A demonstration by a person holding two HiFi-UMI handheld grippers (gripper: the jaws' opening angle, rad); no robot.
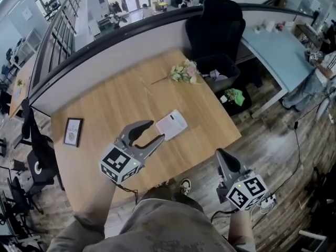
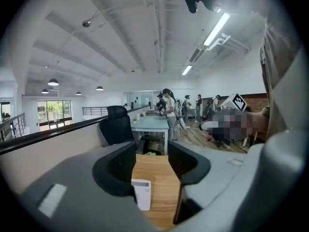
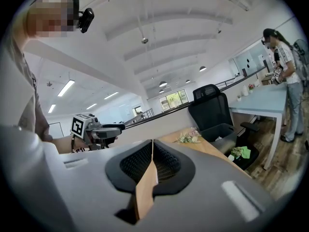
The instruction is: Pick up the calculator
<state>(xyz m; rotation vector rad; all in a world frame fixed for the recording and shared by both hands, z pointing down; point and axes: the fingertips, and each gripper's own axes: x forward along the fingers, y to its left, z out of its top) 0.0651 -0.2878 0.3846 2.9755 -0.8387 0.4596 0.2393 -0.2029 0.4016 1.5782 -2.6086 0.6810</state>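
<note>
Calculator (image 1: pixel 171 125) lies flat on the desk (image 1: pixel 115 104) just ahead of my left gripper (image 1: pixel 156 130), long axis roughly in line with its wide-open, empty jaws; my right gripper (image 1: pixel 221 154), closed on nothing, is farther off.

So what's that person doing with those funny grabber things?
A person holds a grabber in each hand at a wooden table. The left gripper is open and aimed at the white calculator, which lies flat on the table, not picked up yet. The right gripper is shut, holds nothing and waits near the table's edge.
</note>
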